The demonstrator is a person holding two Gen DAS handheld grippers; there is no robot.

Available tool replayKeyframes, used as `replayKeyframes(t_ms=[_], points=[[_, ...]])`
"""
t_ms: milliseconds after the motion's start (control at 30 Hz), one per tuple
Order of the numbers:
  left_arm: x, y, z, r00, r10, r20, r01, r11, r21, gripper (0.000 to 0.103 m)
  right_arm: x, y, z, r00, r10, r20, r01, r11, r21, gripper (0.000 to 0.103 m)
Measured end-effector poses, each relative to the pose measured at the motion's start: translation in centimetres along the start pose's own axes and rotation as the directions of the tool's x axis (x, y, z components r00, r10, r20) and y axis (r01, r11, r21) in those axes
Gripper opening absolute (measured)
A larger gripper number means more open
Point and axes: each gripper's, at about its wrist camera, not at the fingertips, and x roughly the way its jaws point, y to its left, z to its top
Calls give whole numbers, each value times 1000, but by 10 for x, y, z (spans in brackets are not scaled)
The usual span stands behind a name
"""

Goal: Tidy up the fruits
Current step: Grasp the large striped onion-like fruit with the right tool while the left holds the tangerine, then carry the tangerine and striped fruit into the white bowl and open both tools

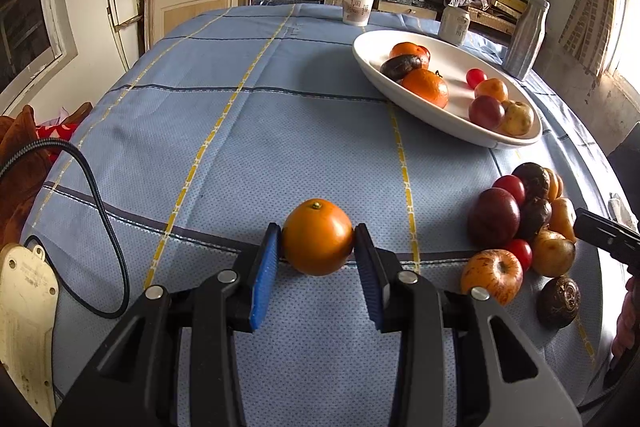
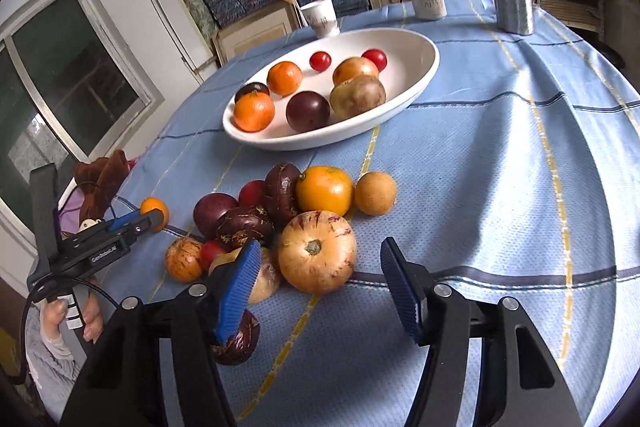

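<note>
My left gripper (image 1: 318, 241) is shut on an orange (image 1: 318, 237), its blue pads against both sides, low over the blue tablecloth. The same gripper and orange (image 2: 154, 211) show at the left of the right wrist view. My right gripper (image 2: 320, 267) is open and empty above a pile of loose fruit (image 2: 280, 219); a large striped tan fruit (image 2: 317, 251) lies between its fingers. A white oval bowl (image 1: 424, 107) (image 2: 424, 67) farther back holds several fruits.
A paper cup (image 1: 358, 5), a drink can (image 1: 454, 25) and a silver bottle (image 1: 526, 37) stand behind the bowl. A black cable (image 1: 100, 211) and a cream device (image 1: 24, 291) lie at the left. Shelves of boxes fill the background.
</note>
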Motion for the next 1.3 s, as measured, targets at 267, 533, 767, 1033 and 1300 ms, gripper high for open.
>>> replayKeyframes(t_ms=[267,533,767,1033,1300], points=[[5,1,-1,1000,2,-24,-2,1000,-4,37,15,0,4,998,-6,-56,6,1000,12,55],[5,0,-1,1000,-15,-26,15,1000,-2,37,16,2,4,998,23,-62,-23,1000,-3,43],[-6,-7,0,998,-58,24,58,998,20,36,0,-2,3,1000,30,1,-30,1000,3,42],[-36,-31,41,992,-56,114,44,994,103,36,-54,-2,31,987,33,157,-33,999,-3,42],[-51,-67,129,973,-92,211,70,992,108,36,-99,11,114,952,-21,304,39,998,-53,42]])
